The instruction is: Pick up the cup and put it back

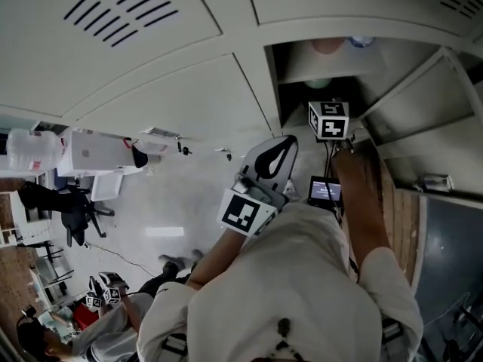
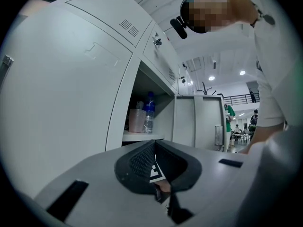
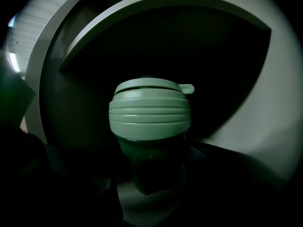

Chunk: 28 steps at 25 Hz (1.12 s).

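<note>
A: Cup (image 3: 150,112), where?
B: Far inside the open locker compartment (image 1: 332,66). Pale green, ribbed lid on top, upright. Seemingly on the shelf floor, though too dark for certainty.
A: Right tool (image 3: 151,171)?
B: Inside the compartment too. Closed narrow on the cup's lower body, one jaw at each side, below the lid.
A: Left tool (image 2: 161,174)?
B: Near the person's chest, jaws together, holding nothing, well apart from the cup.
A: Advice for the lift?
B: Probably best to keep the grip low and even. Raise only a little, minding the compartment ceiling above the lid. Keep upright, move slowly, set down flat before letting go.
</note>
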Tool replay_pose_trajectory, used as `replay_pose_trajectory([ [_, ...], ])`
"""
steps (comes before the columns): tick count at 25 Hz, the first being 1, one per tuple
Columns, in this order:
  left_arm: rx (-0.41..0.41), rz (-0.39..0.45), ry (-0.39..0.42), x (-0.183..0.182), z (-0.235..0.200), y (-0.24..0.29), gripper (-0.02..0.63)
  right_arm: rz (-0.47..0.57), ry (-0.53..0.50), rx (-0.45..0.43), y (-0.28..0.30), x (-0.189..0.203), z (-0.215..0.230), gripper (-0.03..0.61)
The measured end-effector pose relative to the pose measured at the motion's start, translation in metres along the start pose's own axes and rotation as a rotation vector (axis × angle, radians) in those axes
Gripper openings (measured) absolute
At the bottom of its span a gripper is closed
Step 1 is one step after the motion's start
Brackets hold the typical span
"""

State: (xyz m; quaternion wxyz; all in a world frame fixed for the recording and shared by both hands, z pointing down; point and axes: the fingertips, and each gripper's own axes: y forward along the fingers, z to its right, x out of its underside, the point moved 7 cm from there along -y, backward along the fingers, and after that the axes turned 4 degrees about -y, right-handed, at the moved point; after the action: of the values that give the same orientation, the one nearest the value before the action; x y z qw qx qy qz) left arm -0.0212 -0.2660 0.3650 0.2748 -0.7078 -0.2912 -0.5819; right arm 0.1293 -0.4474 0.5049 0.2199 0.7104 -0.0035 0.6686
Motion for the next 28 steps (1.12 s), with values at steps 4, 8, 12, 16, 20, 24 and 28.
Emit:
replay_pose_trajectory([
  [4,0.003,-0.006,-0.004,0.003,-0.003,0.001,0.009,0.007,-0.014,-0.025,-0.005,-0.001,-0.005,0.379],
  [8,0.022,-0.011,-0.008,0.008,-0.003,0.006,0.009,0.041,-0.009,-0.019,-0.019,-0.008,-0.006,0.379],
  [12,0.038,-0.005,-0.015,0.010,0.005,0.009,0.009,0.031,-0.017,-0.024,-0.040,-0.002,-0.004,0.379],
  [16,0.050,0.004,-0.016,0.011,0.013,0.009,0.009,0.029,-0.013,-0.031,-0.066,0.004,-0.002,0.379],
  [20,0.032,0.007,-0.019,0.014,0.022,0.004,0.009,0.035,-0.016,-0.031,-0.094,0.006,-0.002,0.379],
  [24,0.000,0.007,-0.020,0.021,0.032,-0.009,0.008,0.062,-0.008,-0.047,-0.128,0.009,-0.006,0.380],
  [28,-0.044,0.013,-0.016,0.025,0.050,-0.023,0.009,0.081,-0.026,-0.089,-0.164,0.009,-0.013,0.380],
])
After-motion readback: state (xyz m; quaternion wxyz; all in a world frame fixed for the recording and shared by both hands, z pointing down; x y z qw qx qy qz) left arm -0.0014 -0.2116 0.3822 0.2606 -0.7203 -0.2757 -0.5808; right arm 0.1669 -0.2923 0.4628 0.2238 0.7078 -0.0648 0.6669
